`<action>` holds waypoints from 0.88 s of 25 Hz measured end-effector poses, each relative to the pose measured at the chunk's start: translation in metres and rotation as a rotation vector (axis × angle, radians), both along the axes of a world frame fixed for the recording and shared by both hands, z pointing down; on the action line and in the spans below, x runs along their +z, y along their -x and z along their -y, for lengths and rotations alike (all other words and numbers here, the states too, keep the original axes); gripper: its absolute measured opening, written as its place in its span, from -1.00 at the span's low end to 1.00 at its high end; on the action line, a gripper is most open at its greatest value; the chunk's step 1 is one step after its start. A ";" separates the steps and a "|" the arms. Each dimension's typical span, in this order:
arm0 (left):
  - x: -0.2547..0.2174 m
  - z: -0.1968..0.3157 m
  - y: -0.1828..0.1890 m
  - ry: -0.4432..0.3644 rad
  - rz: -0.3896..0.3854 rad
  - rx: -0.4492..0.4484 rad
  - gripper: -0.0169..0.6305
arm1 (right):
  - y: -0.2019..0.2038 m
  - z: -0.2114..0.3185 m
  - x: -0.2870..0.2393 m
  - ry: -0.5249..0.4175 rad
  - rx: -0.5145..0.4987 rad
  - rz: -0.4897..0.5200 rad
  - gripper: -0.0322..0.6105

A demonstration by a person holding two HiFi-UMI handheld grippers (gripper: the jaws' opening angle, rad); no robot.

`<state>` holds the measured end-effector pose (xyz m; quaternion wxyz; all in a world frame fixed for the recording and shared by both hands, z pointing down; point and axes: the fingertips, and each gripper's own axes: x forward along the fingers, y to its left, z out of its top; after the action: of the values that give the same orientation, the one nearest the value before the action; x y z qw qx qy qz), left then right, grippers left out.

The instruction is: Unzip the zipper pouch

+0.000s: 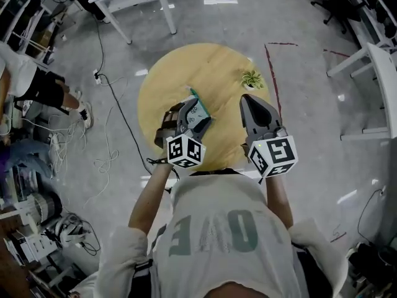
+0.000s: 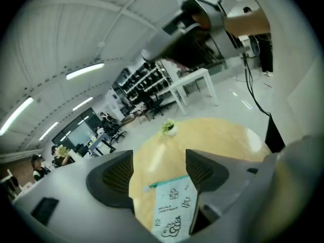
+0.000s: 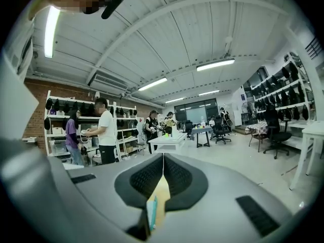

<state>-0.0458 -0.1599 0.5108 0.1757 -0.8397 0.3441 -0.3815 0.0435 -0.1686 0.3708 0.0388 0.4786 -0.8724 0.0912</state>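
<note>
Left hand-held gripper (image 2: 159,173) stands open over the zipper pouch (image 2: 174,211), pads clear of it, near the middle of the round desk (image 1: 186,67). Right hand-held gripper (image 3: 162,175), jaws pressed together, hovers beside it.

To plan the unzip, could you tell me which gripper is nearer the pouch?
Left. The left gripper is over the pouch, jaws open; the right gripper, shut, is off to its right.

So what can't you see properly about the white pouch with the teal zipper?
- Head view: the left gripper covers much of the white pouch with the teal zipper, so I can't tell if the zip is open or closed.
- Left gripper view: the pouch's near end runs off the bottom edge, and its print is blurred.
</note>
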 end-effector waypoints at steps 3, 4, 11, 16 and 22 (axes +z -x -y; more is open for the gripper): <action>0.048 -0.009 -0.008 0.075 0.120 0.059 -0.02 | -0.008 -0.003 0.006 0.018 0.017 -0.001 -0.81; 0.061 -0.011 -0.009 0.094 0.150 0.070 -0.02 | -0.011 -0.003 0.008 0.022 0.023 -0.002 -0.81; 0.116 -0.015 -0.019 0.231 0.287 0.109 -0.03 | -0.026 -0.005 0.019 0.051 0.066 -0.003 -0.81; 0.144 -0.020 -0.023 0.319 0.362 0.101 -0.21 | -0.036 -0.012 0.025 0.066 0.093 -0.002 -0.81; 0.153 -0.020 -0.023 0.350 0.431 0.109 -0.40 | -0.047 -0.018 0.030 0.081 0.124 -0.001 -0.80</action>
<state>-0.0231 -0.1394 0.6637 0.1175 -0.7740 0.1821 -0.5949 0.0907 -0.1509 0.4012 0.0528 0.5297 -0.8367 0.1287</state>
